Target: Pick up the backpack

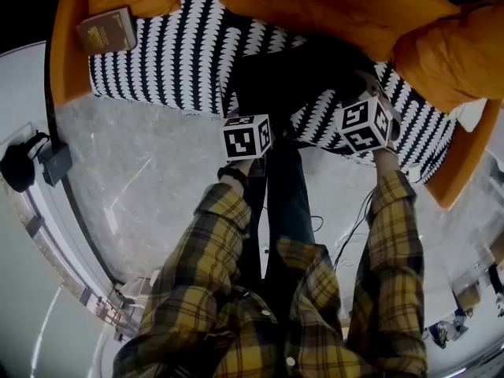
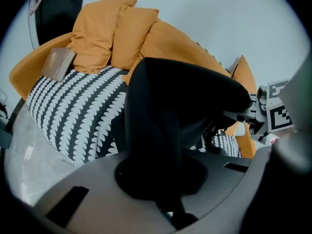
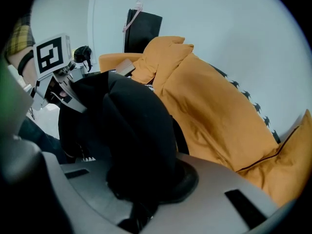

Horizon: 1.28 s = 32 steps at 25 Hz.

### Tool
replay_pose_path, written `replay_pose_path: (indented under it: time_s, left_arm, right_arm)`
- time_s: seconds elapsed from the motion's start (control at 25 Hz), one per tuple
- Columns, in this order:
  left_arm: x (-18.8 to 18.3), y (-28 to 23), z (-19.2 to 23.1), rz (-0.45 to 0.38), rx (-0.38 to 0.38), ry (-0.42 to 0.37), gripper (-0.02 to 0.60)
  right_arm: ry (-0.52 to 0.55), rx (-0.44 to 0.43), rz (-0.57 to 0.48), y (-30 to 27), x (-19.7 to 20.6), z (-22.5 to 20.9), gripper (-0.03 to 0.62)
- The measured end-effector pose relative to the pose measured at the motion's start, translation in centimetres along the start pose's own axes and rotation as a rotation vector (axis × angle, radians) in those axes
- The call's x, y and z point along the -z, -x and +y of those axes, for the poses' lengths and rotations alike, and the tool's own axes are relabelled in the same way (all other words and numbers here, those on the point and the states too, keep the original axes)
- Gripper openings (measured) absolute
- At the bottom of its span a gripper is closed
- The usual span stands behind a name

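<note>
Backpack (image 1: 303,73): black, soft-sided, located at the front edge of the seat cover (image 1: 173,61), a black-and-white patterned cloth over an orange sofa. Its rear side lies against a large orange cushion (image 1: 354,6). Whether its base bears on the cover or hangs just clear of it cannot be told from any view.

Left gripper (image 2: 165,194): jaws pressed together on a fold of the backpack's black fabric, which rises straight out of them and fills the centre of the left gripper view. It takes the bag's left side and points steeply down.

Right gripper (image 3: 139,194): jaws likewise clamped on black backpack fabric, at the bag's right side, close to the orange cushion. It points steeply down as well. Its marker cube shows at the right edge of the left gripper view, and the other cube shows at the upper left of the right gripper view, so the two tools face each other across the bag.

Operator: plaid sleeves (image 1: 197,242) extend to both tools, and dark trouser legs (image 1: 287,203) stand between them, just in front of the seat.

Surroundings: a brown book (image 1: 106,30) lies on the cover's far left corner, well apart from the bag, beside further orange pillows (image 2: 105,33). Grey mottled floor (image 1: 150,172) lies in front of the sofa.
</note>
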<state>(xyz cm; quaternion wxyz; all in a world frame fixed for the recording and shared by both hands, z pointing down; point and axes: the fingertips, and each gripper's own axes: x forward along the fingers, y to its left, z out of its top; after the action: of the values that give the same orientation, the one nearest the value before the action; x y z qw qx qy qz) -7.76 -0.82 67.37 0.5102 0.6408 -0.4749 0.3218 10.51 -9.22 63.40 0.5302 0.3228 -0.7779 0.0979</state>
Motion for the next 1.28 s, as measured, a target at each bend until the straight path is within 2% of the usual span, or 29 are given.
replay_pose_path:
  time_s: [0.52,0.8,1.0,1.28]
  left_arm:
    - [-1.2,5.5,-0.1,-0.051,-0.033,-0.026,0.034]
    - [-2.5,8.8,-0.9,-0.101,-0.021,-0.039,0.034]
    - [-3.6,12.1,-2.6,-0.13,-0.002,-0.074,0.035]
    - [-6.5,16.5,-5.5,-0.189,0.031,-0.145,0.035]
  right_arm:
    - [-0.089,-0.021,-0.036,4.8,-0.9,1.8,0.028]
    - [-0.201,0.009,-0.08,7.8,-2.5,1.4,0.029]
    - [-0.295,0.023,-0.107,11.4,-3.0,0.9,0.028]
    - [-0.313,0.087,-0.156,16.8,-4.9,-1.4,0.029]
